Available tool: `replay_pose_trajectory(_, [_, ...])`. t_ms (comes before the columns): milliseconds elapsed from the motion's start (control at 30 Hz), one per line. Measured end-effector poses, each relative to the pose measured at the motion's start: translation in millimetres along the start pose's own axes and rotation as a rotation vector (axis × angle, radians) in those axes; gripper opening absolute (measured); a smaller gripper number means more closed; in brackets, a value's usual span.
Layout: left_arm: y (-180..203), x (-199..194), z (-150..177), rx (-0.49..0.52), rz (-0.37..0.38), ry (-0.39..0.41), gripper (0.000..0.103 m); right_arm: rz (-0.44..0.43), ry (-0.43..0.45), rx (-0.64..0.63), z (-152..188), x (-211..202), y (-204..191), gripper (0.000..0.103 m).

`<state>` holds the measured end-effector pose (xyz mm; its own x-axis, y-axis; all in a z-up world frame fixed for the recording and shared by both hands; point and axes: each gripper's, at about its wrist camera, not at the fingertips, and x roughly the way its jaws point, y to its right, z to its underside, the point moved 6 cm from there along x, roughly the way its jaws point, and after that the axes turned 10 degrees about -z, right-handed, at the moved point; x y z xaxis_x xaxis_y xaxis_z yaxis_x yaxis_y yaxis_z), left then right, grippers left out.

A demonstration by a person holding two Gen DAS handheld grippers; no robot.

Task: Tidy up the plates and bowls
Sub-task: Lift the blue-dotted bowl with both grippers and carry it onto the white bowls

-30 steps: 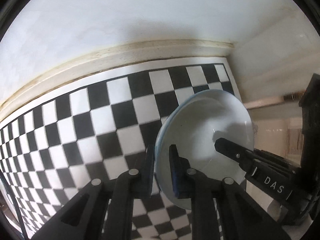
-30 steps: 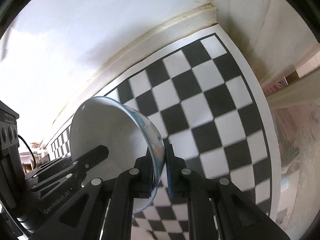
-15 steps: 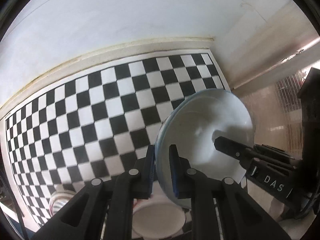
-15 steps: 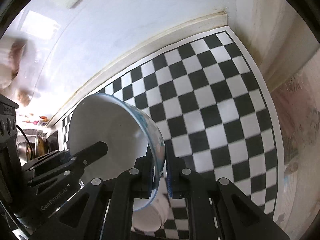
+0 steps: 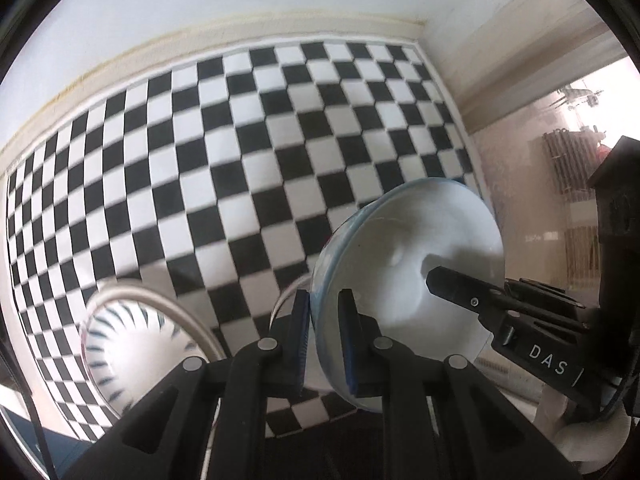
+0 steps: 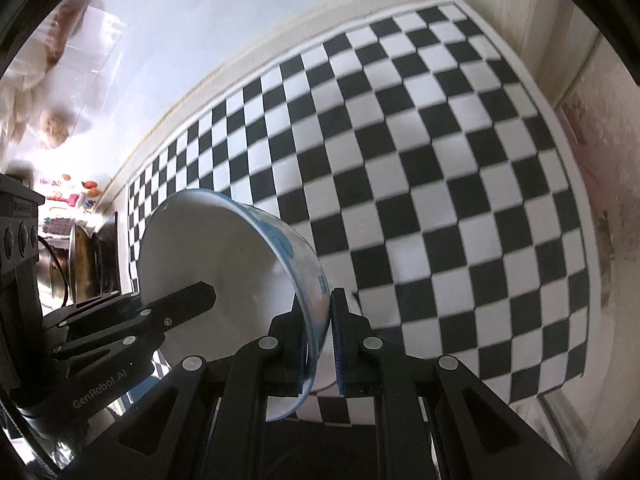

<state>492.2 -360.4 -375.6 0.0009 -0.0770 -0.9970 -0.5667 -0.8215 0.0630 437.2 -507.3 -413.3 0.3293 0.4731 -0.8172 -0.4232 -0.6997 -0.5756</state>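
At the far left of the left wrist view a white bowl with dark dashes inside its rim (image 5: 132,344) stands on the black-and-white chequered worktop (image 5: 240,160), its lower edge cut off by the left tongs (image 5: 324,336). Those tongs are clenched on the near rim of a white ceramic bowl with a pale blue rim (image 5: 404,264), held tilted above the worktop. Behind their fingers another pale dish is mostly hidden and hard to make out. Further right, the right tongs (image 5: 430,278) reach into the bowl from the opposite side.

In the right wrist view the right tongs (image 6: 330,336) grip the same bowl's rim. At left, metal cookware (image 6: 80,264) is blurred.
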Motion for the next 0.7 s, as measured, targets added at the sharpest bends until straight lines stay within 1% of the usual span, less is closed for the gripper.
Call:
replay_pose_trajectory(167, [-6,24,20,-0.013,-0.013,-0.059,0.012,0.013,-0.050,0.017,23,26,10,0.012])
replay_pose_trajectory(300, [-6,38,30,-0.006,-0.031,-0.085,0.012,0.028,-0.075,0.023,36,41,16,0.012])
replay_pose_trajectory(567, [-7,54,37,0.008,-0.060,-0.119,0.012,0.048,-0.107,0.022,44,56,20,0.012])
replay_pose_trajectory(700, [-4,58,41,0.017,-0.079,-0.125,0.012,0.064,-0.115,0.009,42,62,14,0.012])
